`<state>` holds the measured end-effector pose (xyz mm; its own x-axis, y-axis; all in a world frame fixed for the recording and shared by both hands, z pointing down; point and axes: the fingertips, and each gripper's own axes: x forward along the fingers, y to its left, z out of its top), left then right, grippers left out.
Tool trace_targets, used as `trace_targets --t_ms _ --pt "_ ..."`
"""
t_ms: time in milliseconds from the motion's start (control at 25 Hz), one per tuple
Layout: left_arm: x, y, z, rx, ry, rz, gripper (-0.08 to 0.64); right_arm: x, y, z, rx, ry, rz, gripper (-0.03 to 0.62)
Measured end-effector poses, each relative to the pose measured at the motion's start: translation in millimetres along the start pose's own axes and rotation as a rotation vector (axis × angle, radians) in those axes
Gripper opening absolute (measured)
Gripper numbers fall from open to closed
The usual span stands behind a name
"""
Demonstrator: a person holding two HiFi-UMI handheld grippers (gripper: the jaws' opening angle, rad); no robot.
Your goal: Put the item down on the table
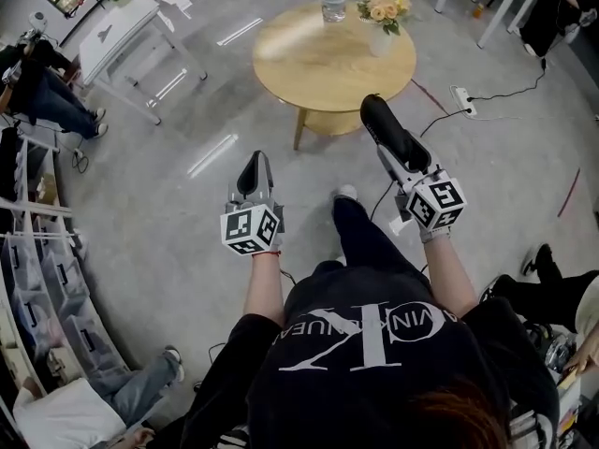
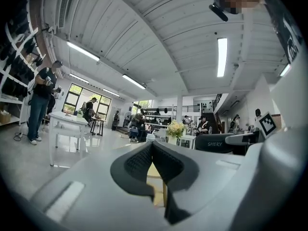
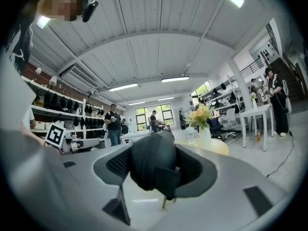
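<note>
Since the dark item hangs over bare floor, well short of the round wooden table, letting go now would drop it on the floor, so the reach has to close first. Item looks rounded and oblong, so I'd guess it could roll if set near the table rim. The vase of flowers and the bottle stand at the far edge, and an overshoot could knock either one; the near half of the top is bare and looks like the safer spot. Right gripper is clenched on the item: in the right gripper view the 2 jaws press both sides of a dark ribbed body that fills the gap, with its end sticking out past the tips toward the table. Left gripper is clenched with nothing in it; in the left gripper view its 2 pads meet at the tips. It is held low to the person's left, apart from the item and the table.
</note>
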<state>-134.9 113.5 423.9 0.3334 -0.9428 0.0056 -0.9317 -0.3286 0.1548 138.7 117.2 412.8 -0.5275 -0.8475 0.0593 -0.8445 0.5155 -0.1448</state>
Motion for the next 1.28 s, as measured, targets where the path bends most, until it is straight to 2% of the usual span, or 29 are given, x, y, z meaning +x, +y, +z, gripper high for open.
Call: trace_targets --t_ms 560,1280 --pt "95.4 42.0 -7.1 0.007 0.055 0.027 0.012 109.4 -50.0 -6.9 0.044 0.041 0.045 0.27" --pt "191.5 91.7 -18.5 -0.023 0.104 0.106 0.012 240.1 -77.2 -25.6 0.059 0.155 0.195 0.27"
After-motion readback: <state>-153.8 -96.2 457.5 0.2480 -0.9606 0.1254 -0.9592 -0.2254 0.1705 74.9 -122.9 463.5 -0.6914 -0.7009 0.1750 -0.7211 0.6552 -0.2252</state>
